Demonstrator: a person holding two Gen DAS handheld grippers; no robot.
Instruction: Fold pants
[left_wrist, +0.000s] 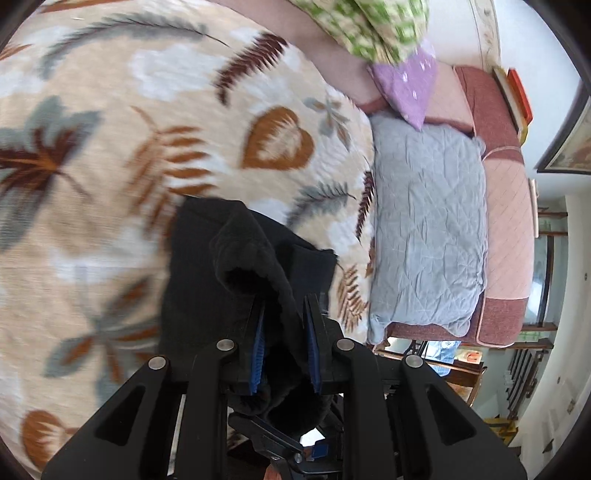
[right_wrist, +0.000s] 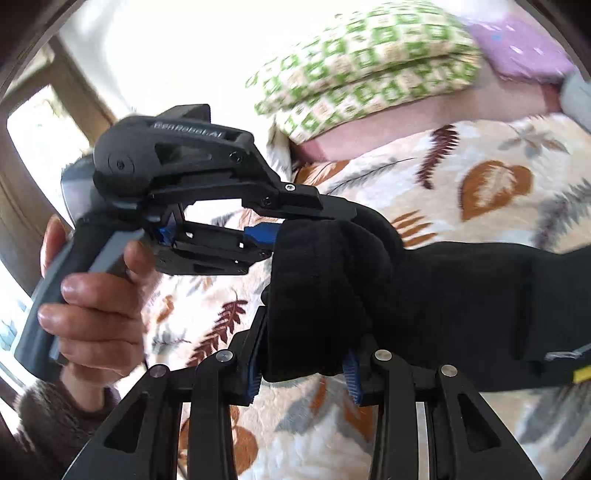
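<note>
Left gripper (left_wrist: 283, 325), seen from its own camera: closed on a thick bunch of black pants (left_wrist: 236, 258), blue pads (left_wrist: 258, 347) pressed against the cloth from both sides. Same gripper also visible from the right wrist camera (right_wrist: 295, 225), held by a bare hand (right_wrist: 92, 295) on the grey handle, its tips buried in the folded edge of the black cloth.

Right gripper (right_wrist: 301, 363): closed too, on another bunch of the same pants (right_wrist: 424, 295), blue pads (right_wrist: 351, 380) just showing at each side of the fabric. Both grips very near each other, on one thick rolled part of the garment.

Rest of the pants: stretched away to the right in the right wrist view, lifted above a cream bedcover (right_wrist: 480, 177) with brown and grey leaf print. A small yellow tag (right_wrist: 581, 374) and some light stitching at the far right end of the cloth.

Further out, in the left wrist view: same leaf bedcover (left_wrist: 110, 147), blurred; beside it a grey quilted cushion (left_wrist: 428, 221) on a pink sofa (left_wrist: 506, 206); above that a purple pillow (left_wrist: 406, 88) and a green-and-cream checked pillow (left_wrist: 369, 26). The checked pillow (right_wrist: 362, 66) also in the right wrist view, behind the bedcover.
</note>
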